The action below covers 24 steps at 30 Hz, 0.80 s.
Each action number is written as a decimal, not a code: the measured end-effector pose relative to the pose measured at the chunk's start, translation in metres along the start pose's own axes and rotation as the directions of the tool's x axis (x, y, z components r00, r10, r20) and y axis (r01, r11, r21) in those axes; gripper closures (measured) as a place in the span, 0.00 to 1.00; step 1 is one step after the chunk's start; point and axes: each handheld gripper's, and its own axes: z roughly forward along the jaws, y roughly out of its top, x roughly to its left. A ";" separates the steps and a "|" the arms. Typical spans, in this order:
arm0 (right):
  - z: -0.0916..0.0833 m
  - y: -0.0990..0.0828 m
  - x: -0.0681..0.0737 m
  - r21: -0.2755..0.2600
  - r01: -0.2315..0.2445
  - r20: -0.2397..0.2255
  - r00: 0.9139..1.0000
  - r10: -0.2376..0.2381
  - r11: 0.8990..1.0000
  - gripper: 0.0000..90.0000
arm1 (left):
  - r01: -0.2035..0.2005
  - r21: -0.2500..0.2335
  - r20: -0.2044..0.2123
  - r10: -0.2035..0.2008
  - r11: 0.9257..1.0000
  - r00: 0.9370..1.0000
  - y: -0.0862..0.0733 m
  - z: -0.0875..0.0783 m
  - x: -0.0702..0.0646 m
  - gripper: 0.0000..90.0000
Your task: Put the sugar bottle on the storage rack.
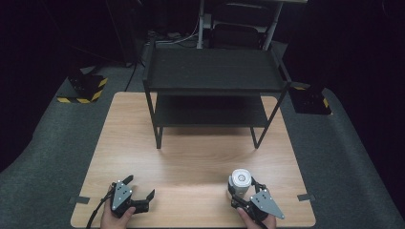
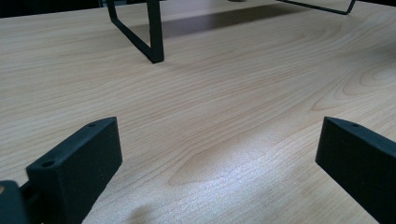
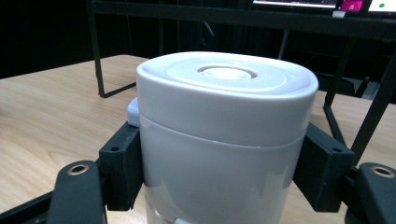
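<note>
The right claw (image 1: 243, 191) is pinching a white lidded canister (image 1: 240, 182), its two black jaws pressed against opposite sides just under the lid seam, as the right gripper view shows (image 3: 224, 140). The canister stands upright, in front of the black two-tier rack (image 1: 212, 86) and nearer that rack's right legs, at the near part of the wooden surface (image 1: 191, 157). The step in hand looks like carrying the canister toward the rack. To do it well, keep the squeeze steady and the canister upright, since the smooth round wall could slip or swivel between flat pads. Raise it high enough to pass the rack's front rail before moving forward, and steer between the rack's legs rather than close to one. The left claw (image 1: 138, 191) rests spread wide with nothing between its jaws, in front of the rack's left legs; it is best left there, out of the path.
</note>
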 end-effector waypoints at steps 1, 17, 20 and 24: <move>0.001 0.002 -0.002 0.000 0.001 -0.002 1.000 -0.001 1.000 0.32 | 0.000 0.000 0.000 0.000 1.000 1.000 0.000 0.000 0.000 0.01; 0.018 0.037 -0.029 -0.018 -0.010 0.017 1.000 0.010 1.000 0.32 | 0.003 0.001 0.000 -0.003 1.000 1.000 0.000 0.000 0.000 0.01; 0.020 0.042 -0.032 -0.019 -0.010 0.014 1.000 0.010 1.000 0.32 | 0.003 0.001 0.000 -0.003 1.000 1.000 0.000 0.000 0.000 0.01; 0.027 0.057 -0.040 -0.019 -0.013 0.007 1.000 0.013 1.000 0.32 | 0.004 0.002 0.001 -0.004 1.000 1.000 0.000 0.000 0.000 0.01</move>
